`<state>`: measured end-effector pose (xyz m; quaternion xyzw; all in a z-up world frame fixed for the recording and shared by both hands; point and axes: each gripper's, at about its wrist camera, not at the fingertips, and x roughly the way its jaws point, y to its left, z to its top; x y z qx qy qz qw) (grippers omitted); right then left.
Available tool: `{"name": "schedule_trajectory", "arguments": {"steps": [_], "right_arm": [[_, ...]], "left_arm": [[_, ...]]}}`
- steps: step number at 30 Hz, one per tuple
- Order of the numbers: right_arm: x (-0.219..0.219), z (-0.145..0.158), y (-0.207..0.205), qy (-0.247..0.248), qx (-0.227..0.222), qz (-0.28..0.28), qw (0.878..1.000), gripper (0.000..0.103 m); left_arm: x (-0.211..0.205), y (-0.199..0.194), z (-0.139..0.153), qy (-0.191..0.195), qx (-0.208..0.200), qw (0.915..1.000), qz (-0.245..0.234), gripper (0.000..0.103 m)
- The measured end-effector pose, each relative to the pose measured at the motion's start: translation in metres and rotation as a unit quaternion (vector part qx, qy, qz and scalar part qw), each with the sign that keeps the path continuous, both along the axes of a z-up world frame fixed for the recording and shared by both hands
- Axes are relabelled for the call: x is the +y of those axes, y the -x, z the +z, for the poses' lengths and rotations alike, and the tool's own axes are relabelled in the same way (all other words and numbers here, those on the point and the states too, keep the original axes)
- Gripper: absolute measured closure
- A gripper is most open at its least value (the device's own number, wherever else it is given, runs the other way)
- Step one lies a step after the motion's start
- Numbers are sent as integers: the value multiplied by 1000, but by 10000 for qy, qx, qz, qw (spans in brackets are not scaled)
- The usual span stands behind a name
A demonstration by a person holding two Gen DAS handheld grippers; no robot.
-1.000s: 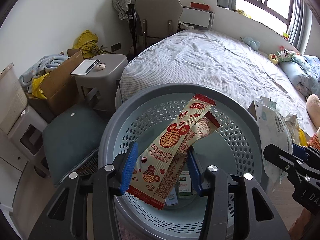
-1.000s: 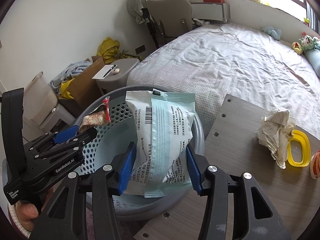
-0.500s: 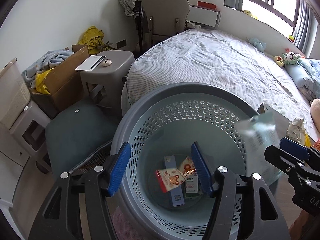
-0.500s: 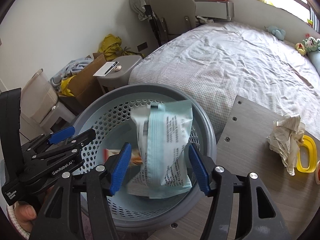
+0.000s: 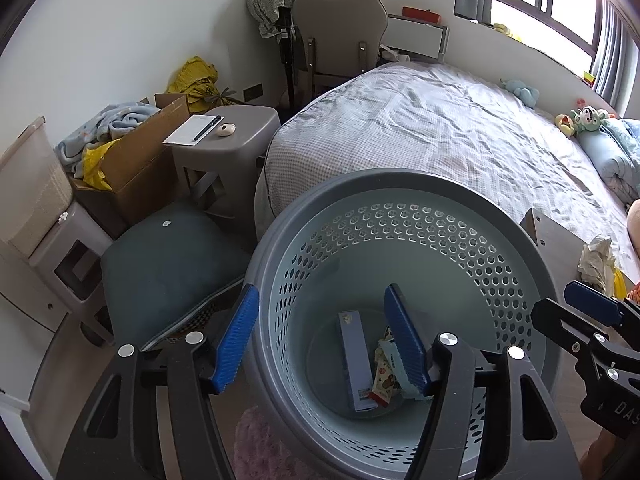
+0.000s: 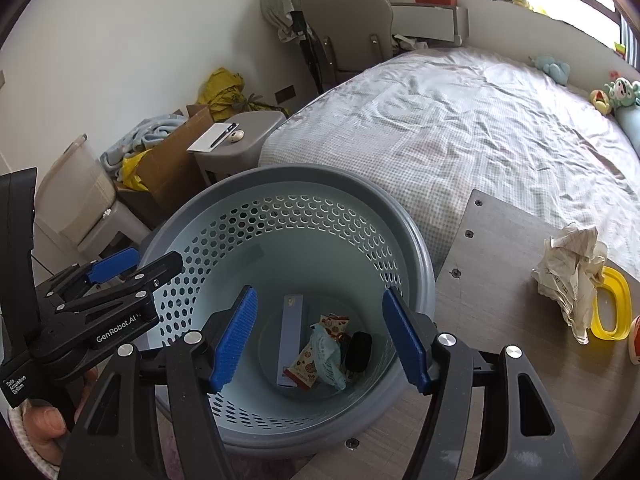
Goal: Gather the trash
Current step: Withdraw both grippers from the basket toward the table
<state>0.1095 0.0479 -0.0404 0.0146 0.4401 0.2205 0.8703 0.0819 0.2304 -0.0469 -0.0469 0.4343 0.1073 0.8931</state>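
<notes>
A round grey basket (image 5: 400, 178) with a pale blue perforated liner (image 6: 280, 216) stands beside the bed. On its bottom lie a red-and-white snack wrapper (image 6: 310, 364), a teal packet (image 6: 328, 356), a long pale box (image 6: 290, 344) and a small black item (image 6: 358, 350). My left gripper (image 5: 320, 300) hovers over the basket's left rim, jaws opening, nothing between them. Above the basket's mouth, my right gripper (image 6: 320, 300) is open and holds nothing. A crumpled paper (image 6: 572, 272) lies on the wooden table (image 6: 500, 340) to the right.
A yellow ring-shaped item (image 6: 612, 308) lies next to the crumpled paper. The bed (image 5: 440, 132) is behind the basket. At left are a dark cushion (image 5: 168, 264), a grey stool (image 5: 228, 132) with a notepad and pen, and a cardboard box (image 5: 136, 168).
Both grippers opened. The snack wrapper fell from the left one and the teal packet from the right one; both now lie at the bottom of the basket.
</notes>
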Motion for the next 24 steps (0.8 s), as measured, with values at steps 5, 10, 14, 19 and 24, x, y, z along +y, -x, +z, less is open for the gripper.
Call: {"name": "schedule_trajectory", "arguments": {"steps": [5, 10, 14, 19, 24], "right_arm": [[-1, 1, 3, -6, -19, -6, 10000, 38], [-8, 4, 8, -42, -54, -37, 10000, 37], [-15, 7, 12, -41, -81, -80, 9999, 36], [-28, 10, 20, -41, -153, -179, 9997, 34], [-46, 12, 28, -56, -181, -324, 9993, 34]], "left_arm": [[-3, 4, 5, -79, -49, 10000, 22, 36], [-8, 7, 9, -148, -80, 9999, 10, 34], [-12, 9, 12, -172, -87, 9998, -9, 33], [-21, 12, 17, -236, -143, 9996, -78, 30], [-32, 16, 24, -245, -198, 9994, -156, 30]]}}
